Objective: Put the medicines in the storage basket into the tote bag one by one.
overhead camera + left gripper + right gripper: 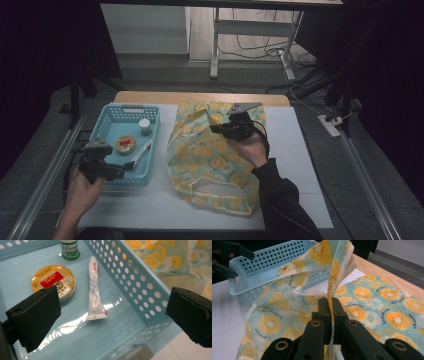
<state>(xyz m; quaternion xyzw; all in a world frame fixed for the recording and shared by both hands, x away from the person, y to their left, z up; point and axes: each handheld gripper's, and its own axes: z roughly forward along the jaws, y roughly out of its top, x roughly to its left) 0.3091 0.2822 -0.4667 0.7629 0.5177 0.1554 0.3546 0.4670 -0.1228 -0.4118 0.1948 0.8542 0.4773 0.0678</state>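
Observation:
A light-blue perforated basket (111,108) stands at the table's left. In it lie a round yellow tin (125,144), a small white-capped bottle (145,127) and a white tube (143,150). My left gripper (126,166) hovers at the basket's near right corner, open and empty. In the left gripper view the tube (95,295) lies ahead between the jaws, with the tin (53,281) to its left. A fabric bag with an orange-slice print (215,160) lies mid-table. My right gripper (330,305) is shut on the bag's rim, holding it lifted.
White sheets cover the wooden table (200,96) under the basket and bag. The bag's handle loop (215,187) lies toward the near edge. A desk frame and cables stand on the floor beyond the table. The basket wall (262,260) rises just behind the lifted fabric.

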